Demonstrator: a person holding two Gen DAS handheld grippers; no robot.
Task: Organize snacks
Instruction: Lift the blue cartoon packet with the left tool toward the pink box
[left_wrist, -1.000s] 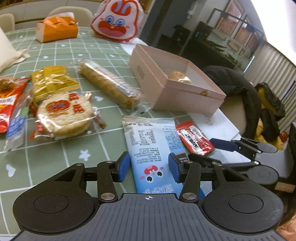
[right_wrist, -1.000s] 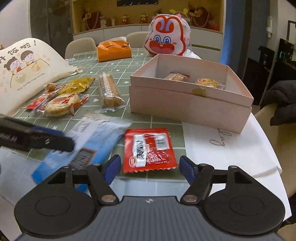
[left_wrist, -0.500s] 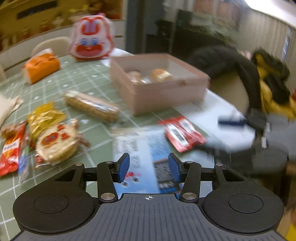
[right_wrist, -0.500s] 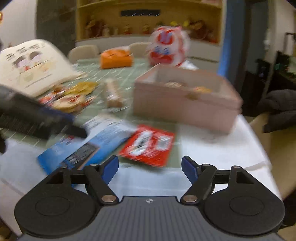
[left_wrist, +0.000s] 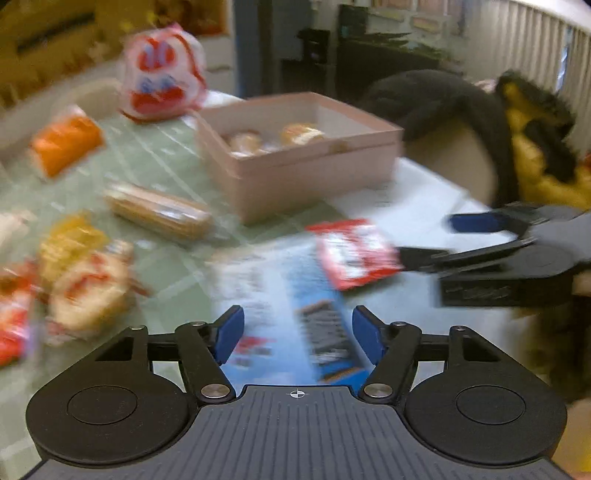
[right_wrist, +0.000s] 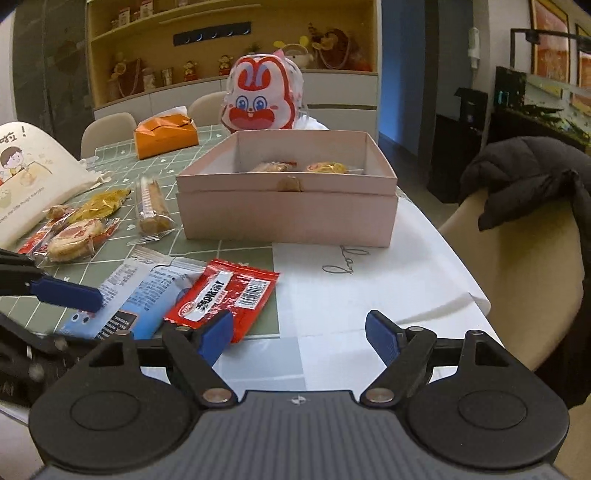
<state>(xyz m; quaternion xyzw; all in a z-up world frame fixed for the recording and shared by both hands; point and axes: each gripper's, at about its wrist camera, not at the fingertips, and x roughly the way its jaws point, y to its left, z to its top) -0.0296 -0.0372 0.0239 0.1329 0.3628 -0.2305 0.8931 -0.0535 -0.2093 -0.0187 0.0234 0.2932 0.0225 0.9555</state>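
So the left gripper had its fingers fairly close together over the blue snack packet a second ago, and now they're spreading apart, the gap clearly wider. The packet sits between them in the left wrist view but the pads aren't pressing on it; it just lies flat on the surface. That view is pretty smeared, and the framing has swung too: the pink box used to sit off to the right and now it's more centred.

The right gripper is opening a bit further as well, nothing between its fingers, only the white part of the surface below. The red snack packet was straight ahead between those fingers a second ago; now it's off to the left, near the left pad, lying tilted with one corner over the blue packet.

The box is open with two wrapped snacks inside. The long biscuit pack, round rice cracker and yellow packet look unchanged, left of the box.
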